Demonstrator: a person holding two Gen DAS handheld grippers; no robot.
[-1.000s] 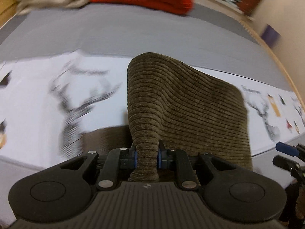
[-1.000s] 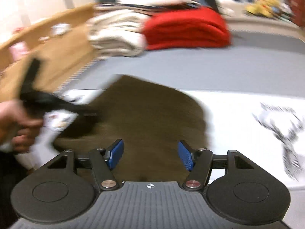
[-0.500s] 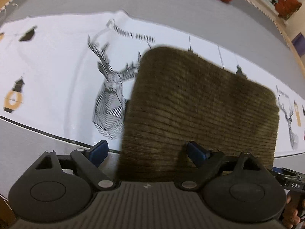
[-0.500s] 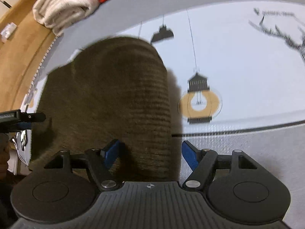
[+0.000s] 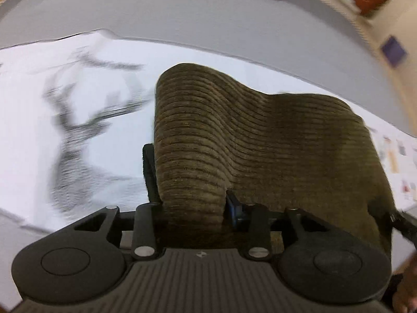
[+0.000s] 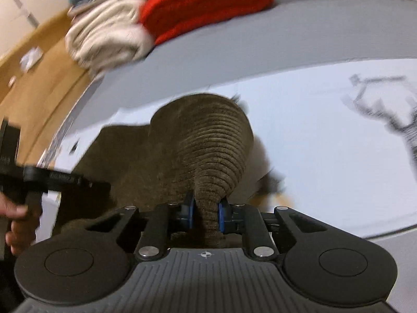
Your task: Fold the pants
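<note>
Corduroy pants (image 5: 260, 140), olive-brown and ribbed, lie bunched on a white sheet (image 5: 39, 130) printed with deer, over a grey bedcover (image 5: 182, 13). Left gripper (image 5: 192, 200) has just been closing, its jaws pinching a thick fold of the pants. Right gripper (image 6: 206, 214) has likewise just been closing, blue pads clamped on a narrow gathered fold. Folded cream and red laundry (image 6: 166, 20) sits beyond.

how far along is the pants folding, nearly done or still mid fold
Mid fold, by the look of it. Done: the brown corduroy pants already lie as a compact folded bundle on the white deer-print sheet. In hand: the left gripper and right gripper have just been closing, and each pinches a bunched edge of the cloth. Left: probably carrying that edge over and laying it flat; the final fold is not down yet.
</note>
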